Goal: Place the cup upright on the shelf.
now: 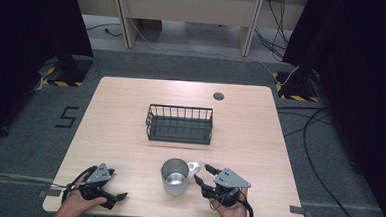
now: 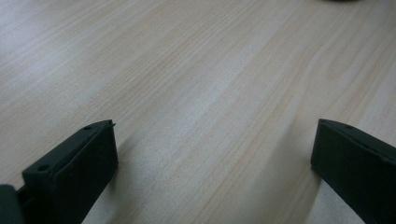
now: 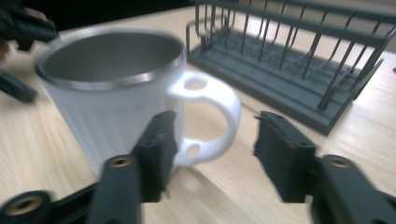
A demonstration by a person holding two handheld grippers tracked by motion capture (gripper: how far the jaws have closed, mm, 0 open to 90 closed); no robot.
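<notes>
A steel mug [image 1: 174, 177] with a white outside and a white handle [image 1: 194, 166] stands upright near the table's front edge. My right gripper [image 1: 202, 173] sits just right of it and points at the handle. In the right gripper view the mug [image 3: 112, 79] is close and blurred. The right gripper [image 3: 217, 154] is open there, with the handle [image 3: 219, 116] just beyond the gap between the jaws and neither pad pressing on it. At the front left my left gripper [image 1: 117, 199] lies low over the table. It [image 2: 215, 158] is open wide over bare wood.
A dark wire basket [image 1: 180, 124] stands in the middle of the wooden table [image 1: 131, 100], behind the mug; it is also at the upper right [image 3: 289, 60]. A round grommet [image 1: 218, 96] sits near the far edge. The left hand's gripper [image 3: 21, 28] lies beyond the mug.
</notes>
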